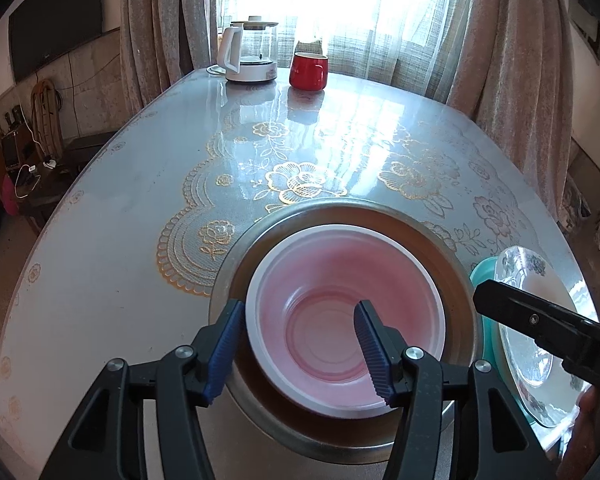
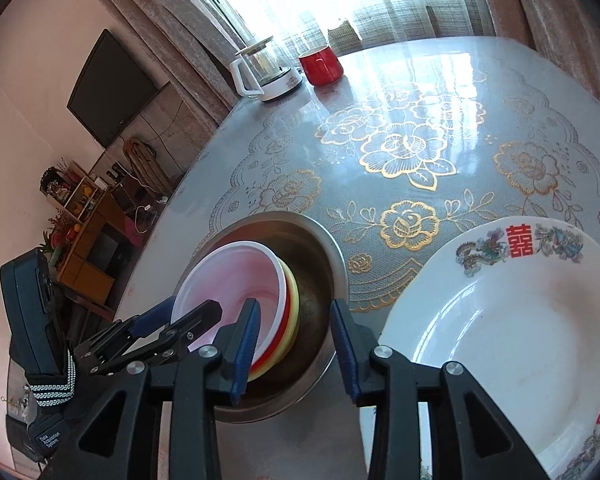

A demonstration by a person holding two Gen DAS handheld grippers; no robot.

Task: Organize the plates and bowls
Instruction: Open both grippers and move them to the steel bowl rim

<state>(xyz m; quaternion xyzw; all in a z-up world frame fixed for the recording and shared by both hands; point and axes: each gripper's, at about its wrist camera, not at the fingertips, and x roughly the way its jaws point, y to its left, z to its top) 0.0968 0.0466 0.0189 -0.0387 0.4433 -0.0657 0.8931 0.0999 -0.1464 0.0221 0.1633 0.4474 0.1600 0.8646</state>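
Note:
A pink bowl with a white rim sits in a steel basin on the table. In the right wrist view the pink bowl tops a stack with a red and a yellow bowl, inside the basin. My left gripper is open, one finger outside the bowl's left rim, the other inside it. My right gripper is open and empty above the basin's edge. A white patterned plate lies to the right; it rests on a teal plate.
A glass kettle and a red mug stand at the table's far edge by the curtains. The table has a grey cloth with gold flowers. A shelf and a TV are on the left wall.

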